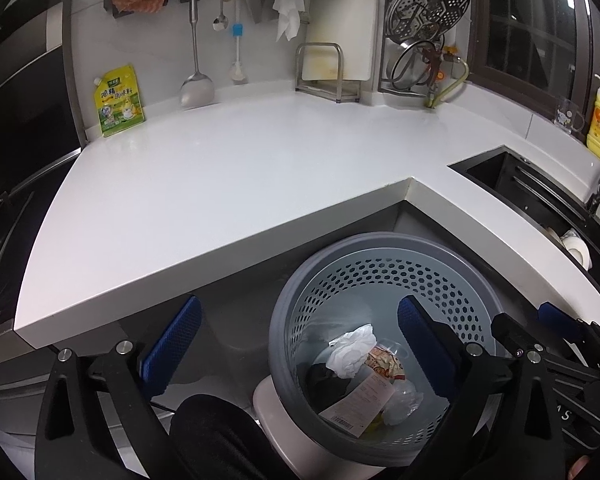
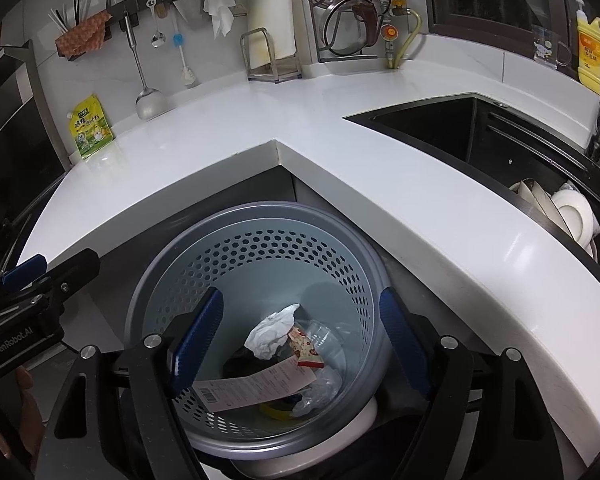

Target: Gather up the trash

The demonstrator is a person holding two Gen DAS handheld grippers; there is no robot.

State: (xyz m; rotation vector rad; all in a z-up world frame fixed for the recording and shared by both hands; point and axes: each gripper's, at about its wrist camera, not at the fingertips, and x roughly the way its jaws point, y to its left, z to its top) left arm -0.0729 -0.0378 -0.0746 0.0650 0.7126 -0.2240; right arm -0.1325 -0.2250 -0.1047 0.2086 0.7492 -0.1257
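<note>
Both tools hang wide and empty over the perforated bin (image 2: pixel 256 264), left tool (image 1: pixel 300 344) and right tool (image 2: pixel 300 336); judged from the bare worktop (image 1: pixel 220 184) and the trash (image 2: pixel 272 332) inside, lift straight clear without snagging the rim

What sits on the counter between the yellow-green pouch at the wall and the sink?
Nothing: in both wrist views the white counter is bare between the pouch and the sink.

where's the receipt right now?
In both wrist views the receipt lies at the bottom of the perforated bin below the counter corner, near side, just under the crumpled tissue and snack wrapper.
</note>
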